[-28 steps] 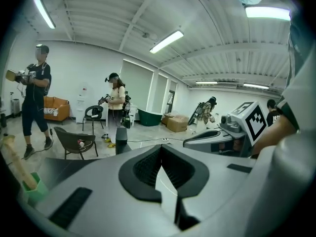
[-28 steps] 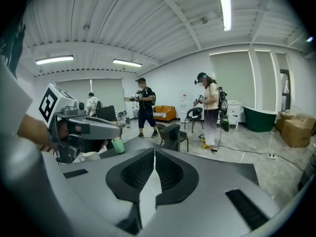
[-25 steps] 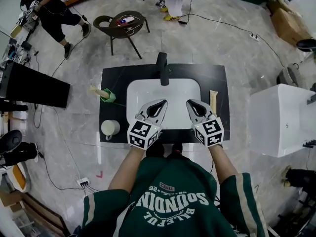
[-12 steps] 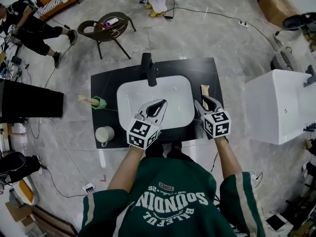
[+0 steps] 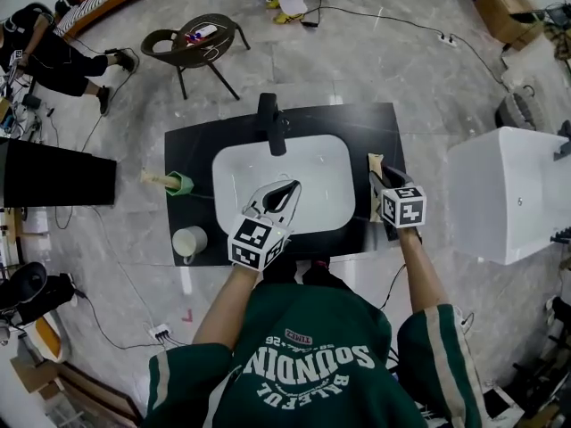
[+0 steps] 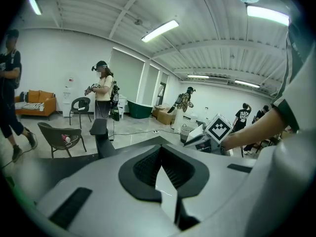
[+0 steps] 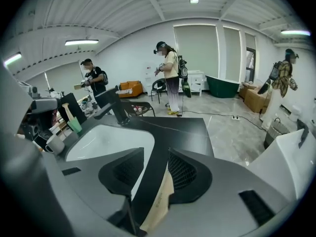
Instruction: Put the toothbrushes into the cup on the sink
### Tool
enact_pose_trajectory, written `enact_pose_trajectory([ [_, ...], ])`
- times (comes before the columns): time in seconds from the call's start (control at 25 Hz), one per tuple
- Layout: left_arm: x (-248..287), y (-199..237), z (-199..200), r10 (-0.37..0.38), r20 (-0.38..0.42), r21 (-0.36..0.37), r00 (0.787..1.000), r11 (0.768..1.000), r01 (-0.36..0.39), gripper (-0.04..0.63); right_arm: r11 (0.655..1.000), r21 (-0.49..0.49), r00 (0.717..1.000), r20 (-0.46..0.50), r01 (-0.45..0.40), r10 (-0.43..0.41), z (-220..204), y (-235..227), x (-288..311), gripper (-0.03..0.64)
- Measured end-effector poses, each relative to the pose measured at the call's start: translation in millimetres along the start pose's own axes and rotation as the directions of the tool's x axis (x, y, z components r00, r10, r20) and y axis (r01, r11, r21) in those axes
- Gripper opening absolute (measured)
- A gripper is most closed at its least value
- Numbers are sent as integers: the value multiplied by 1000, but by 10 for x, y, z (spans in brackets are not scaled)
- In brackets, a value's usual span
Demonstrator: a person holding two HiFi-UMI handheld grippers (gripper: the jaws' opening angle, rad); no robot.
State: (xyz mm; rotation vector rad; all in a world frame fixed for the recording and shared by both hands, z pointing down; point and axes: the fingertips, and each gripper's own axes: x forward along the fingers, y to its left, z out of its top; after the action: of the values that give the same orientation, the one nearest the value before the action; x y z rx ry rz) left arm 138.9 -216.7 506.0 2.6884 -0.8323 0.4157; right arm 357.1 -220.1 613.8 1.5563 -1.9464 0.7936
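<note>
two grippers hang over the black worktop (image 5: pixel 198 141). the right gripper (image 7: pixel 156 152) has just been spreading its fingers, which now stand released on either side of the paper-wrapped toothbrush (image 7: pixel 160 201) without pressing it. that toothbrush lies flat on the worktop just right of the white basin (image 5: pixel 312 163). the left gripper (image 5: pixel 287 188) is over the basin's front, fingers clenched tip to tip on nothing. at the worktop's left end a green cup (image 5: pixel 184 184) holds a wooden-handled brush (image 5: pixel 159 179), with a white mug (image 5: pixel 189 239) near it.

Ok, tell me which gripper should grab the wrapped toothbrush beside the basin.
Right. The right gripper hangs over the wrapped toothbrush; its jaws have just been opening, with the pack between them, not yet pressed. The left gripper is shut, over the basin, away from it.
</note>
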Motion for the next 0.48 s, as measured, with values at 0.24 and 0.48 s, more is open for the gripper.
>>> enact_pose_trajectory([
  [0.24,-15,130,-40,27,-18,-14,999,1000,-27,11,1000,7,996,-84,22,-21,-120,-223,280,152],
  [0.48,-62,289,-116,62,-35,-33,997,997,-63,11,995,71,985,-164,68,-55,-262,-433,535,152],
])
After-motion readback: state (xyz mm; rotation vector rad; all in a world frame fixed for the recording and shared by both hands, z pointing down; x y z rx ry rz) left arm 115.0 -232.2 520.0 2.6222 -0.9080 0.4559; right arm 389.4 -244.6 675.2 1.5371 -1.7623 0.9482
